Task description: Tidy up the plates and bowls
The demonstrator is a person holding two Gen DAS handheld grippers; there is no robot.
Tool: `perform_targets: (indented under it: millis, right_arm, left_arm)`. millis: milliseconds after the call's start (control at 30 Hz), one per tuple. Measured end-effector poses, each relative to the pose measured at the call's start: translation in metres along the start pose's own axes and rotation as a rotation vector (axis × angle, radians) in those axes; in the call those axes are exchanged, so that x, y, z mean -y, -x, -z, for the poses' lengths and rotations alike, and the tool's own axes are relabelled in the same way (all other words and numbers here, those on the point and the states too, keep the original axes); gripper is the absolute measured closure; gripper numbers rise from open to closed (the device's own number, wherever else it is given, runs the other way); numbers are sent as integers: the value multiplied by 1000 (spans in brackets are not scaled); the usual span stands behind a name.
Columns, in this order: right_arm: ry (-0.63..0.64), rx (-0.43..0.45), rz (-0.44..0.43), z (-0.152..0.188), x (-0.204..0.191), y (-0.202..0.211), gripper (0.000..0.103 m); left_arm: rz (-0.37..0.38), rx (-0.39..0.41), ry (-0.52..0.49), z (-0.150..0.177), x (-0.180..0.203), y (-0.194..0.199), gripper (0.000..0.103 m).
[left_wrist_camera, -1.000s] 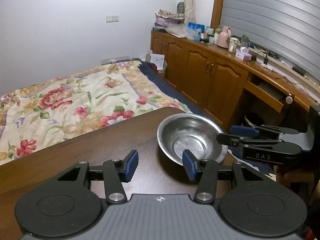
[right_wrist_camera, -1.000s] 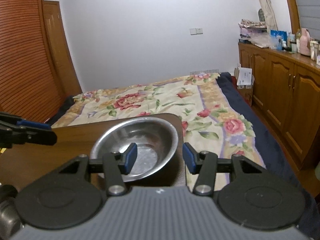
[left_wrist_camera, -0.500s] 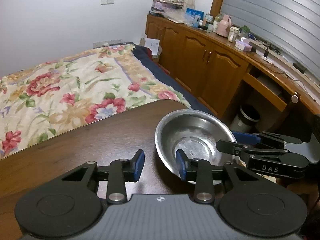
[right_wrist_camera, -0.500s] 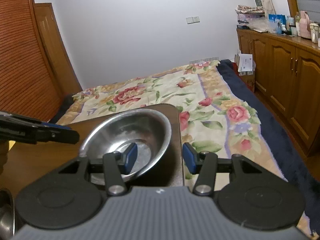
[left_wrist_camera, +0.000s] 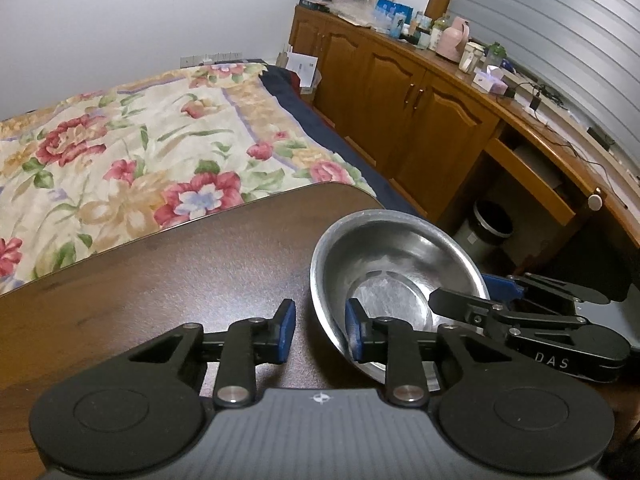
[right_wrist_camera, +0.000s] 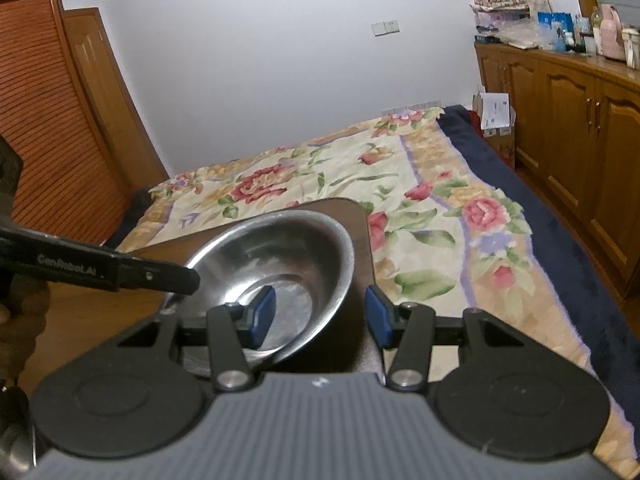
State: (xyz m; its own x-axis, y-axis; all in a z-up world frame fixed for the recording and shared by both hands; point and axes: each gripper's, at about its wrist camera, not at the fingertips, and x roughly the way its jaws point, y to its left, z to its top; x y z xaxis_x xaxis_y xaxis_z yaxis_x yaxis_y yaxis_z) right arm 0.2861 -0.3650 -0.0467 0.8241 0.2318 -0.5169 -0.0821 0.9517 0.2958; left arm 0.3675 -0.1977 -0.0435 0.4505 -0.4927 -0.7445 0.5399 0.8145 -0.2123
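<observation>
A stainless steel bowl point(left_wrist_camera: 384, 248) stands near the rounded far right corner of the dark wooden table point(left_wrist_camera: 200, 264). My left gripper point(left_wrist_camera: 319, 328) straddles the bowl's left rim, one blue pad outside and one inside, with a gap still showing on either side of the wall. In the right wrist view the bowl point(right_wrist_camera: 280, 248) looks tipped, and my right gripper point(right_wrist_camera: 320, 314) is open astride its right rim, left pad inside and right pad outside. The left gripper's black finger point(right_wrist_camera: 160, 276) reaches the opposite rim. The right gripper point(left_wrist_camera: 468, 292) shows at the bowl's right side in the left wrist view.
A bed with a floral cover point(left_wrist_camera: 140, 152) lies just beyond the table's far edge. Wooden cabinets point(left_wrist_camera: 420, 112) with a cluttered top run along the right wall, a waste bin point(left_wrist_camera: 490, 226) below them. A slatted wardrobe door point(right_wrist_camera: 48, 120) stands at left. A hand point(right_wrist_camera: 16, 320) holds the left gripper.
My left gripper's fingers have narrowed around the bowl's left rim and both grippers have come closer to the bowl. The right gripper's opening is unchanged.
</observation>
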Motion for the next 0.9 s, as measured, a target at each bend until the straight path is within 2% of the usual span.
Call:
perform_targets:
  millis: [200,333,467,667,900]
  right_arm:
    - [-21,-24,-13,0,0,-3,64]
    - [-41,-37,-31,0,0,-3,80]
    - [-45,-35,-31,-1,-1,0,82]
    - [-81,-5,-85,-12,-4,12,83]
    - [-43,36,-110,-26,-19,28,86]
  left_arm:
    - [19,-10,17,-1,-2,-5,81]
    - [35,-16,32,0,-4,-5,87]
    - [33,4,18,0,0,7,87]
    - [39,53,16,-1,2,35,87]
    - [14,121,-8,-3,10,71,87]
